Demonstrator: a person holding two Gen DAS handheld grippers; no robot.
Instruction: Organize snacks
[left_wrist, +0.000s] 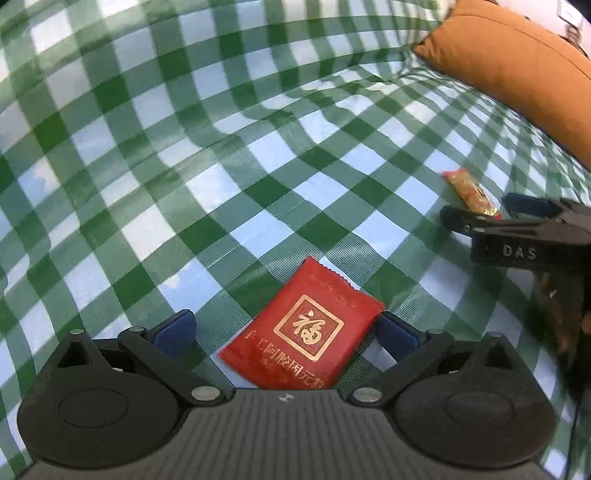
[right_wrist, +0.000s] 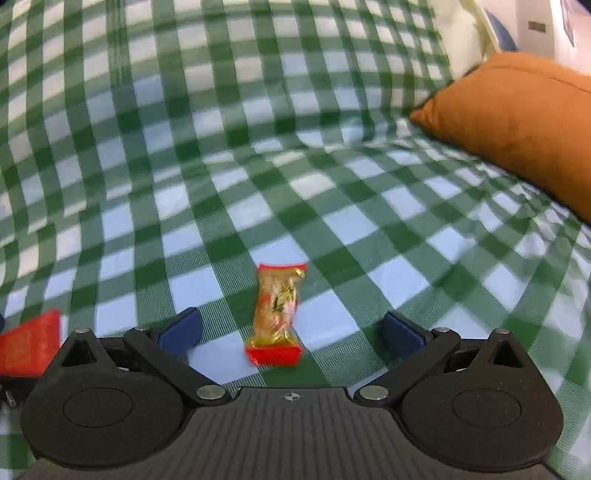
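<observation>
Judging from the cloth, sorting has barely begun: left tongs gape around the red packet, right tongs gape around the candy; neither is gripped, both lie flat.

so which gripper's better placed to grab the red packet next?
Left. The left gripper is open with the red packet lying between its fingers on the checked cloth. The right gripper is open around the gold candy instead.
</observation>
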